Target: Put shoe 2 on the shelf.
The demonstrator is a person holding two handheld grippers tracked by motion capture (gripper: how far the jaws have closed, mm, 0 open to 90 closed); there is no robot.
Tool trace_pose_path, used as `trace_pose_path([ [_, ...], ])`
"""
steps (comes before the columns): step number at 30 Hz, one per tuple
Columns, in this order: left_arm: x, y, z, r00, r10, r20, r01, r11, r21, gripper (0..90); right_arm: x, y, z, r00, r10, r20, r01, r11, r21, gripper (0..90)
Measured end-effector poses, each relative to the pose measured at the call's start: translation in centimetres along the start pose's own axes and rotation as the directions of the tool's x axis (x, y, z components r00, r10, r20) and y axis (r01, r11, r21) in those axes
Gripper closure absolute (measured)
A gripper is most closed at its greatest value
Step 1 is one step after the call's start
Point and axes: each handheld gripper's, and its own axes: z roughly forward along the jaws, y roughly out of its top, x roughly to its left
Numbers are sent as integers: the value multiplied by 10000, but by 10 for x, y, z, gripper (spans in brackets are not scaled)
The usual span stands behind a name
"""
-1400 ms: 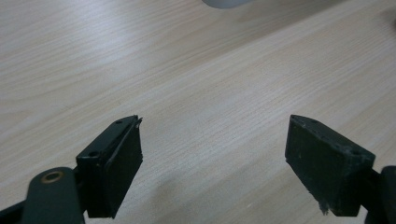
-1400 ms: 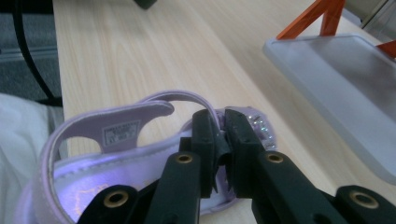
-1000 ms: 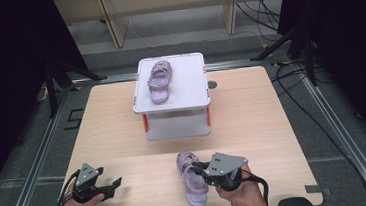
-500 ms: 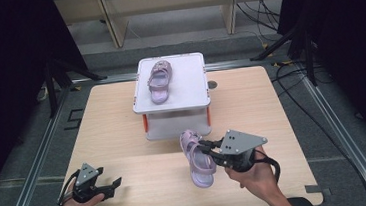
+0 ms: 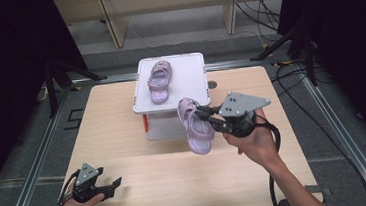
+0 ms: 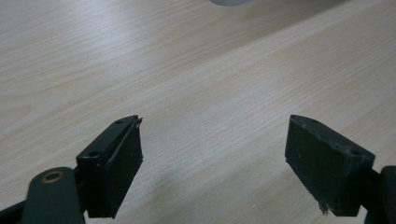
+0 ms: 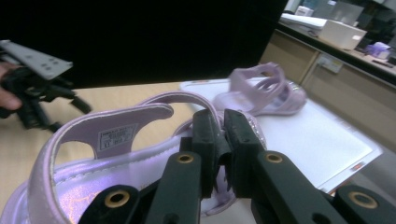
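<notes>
A purple sandal [image 5: 195,127] hangs in the air just in front of the white box [image 5: 189,77], toe end lowest. My right gripper [image 5: 203,112] is shut on its side strap. In the right gripper view the jaws [image 7: 223,121] pinch the strap of that sandal [image 7: 93,154]. A matching second sandal [image 5: 158,81] lies on the left part of the box's flat lid, and appears beyond the jaws as the other sandal [image 7: 266,91]. My left gripper [image 5: 113,185] rests low at the table's front left, open, with bare wood between its jaws [image 6: 215,135].
The wooden table [image 5: 124,138] sits inside a metal frame. The right half of the box's lid [image 7: 317,144] is bare. Shelving and cables stand behind the table, with dark curtains on both sides.
My right gripper has lifted the purple sandal off the table's front and carried it up and toward the white box. The left gripper has stayed where it was.
</notes>
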Motion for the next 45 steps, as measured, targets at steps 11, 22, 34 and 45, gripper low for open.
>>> trace_pose_path([
  [11, 2, 0, -1, 9998, 185, -61, -184, 9997, 148, 184, -48, 20, 37, 9961, -632, 620, 625, 9980, 135, 837],
  [22, 2, 0, -1, 9998, 185, -69, -183, 9997, 162, 184, -86, 21, 76, 9915, -379, 1243, 355, 9991, 216, 836],
  [34, -1, -1, -1, 9999, -92, 39, 93, 9999, -53, 184, -115, 4, 121, 9826, -399, 1815, 285, 9975, 653, 834],
  [45, 0, 0, 0, 9994, 340, 52, -341, 9993, 155, 184, -121, -5, 140, 9779, -967, 1854, 803, 9923, 939, 824],
])
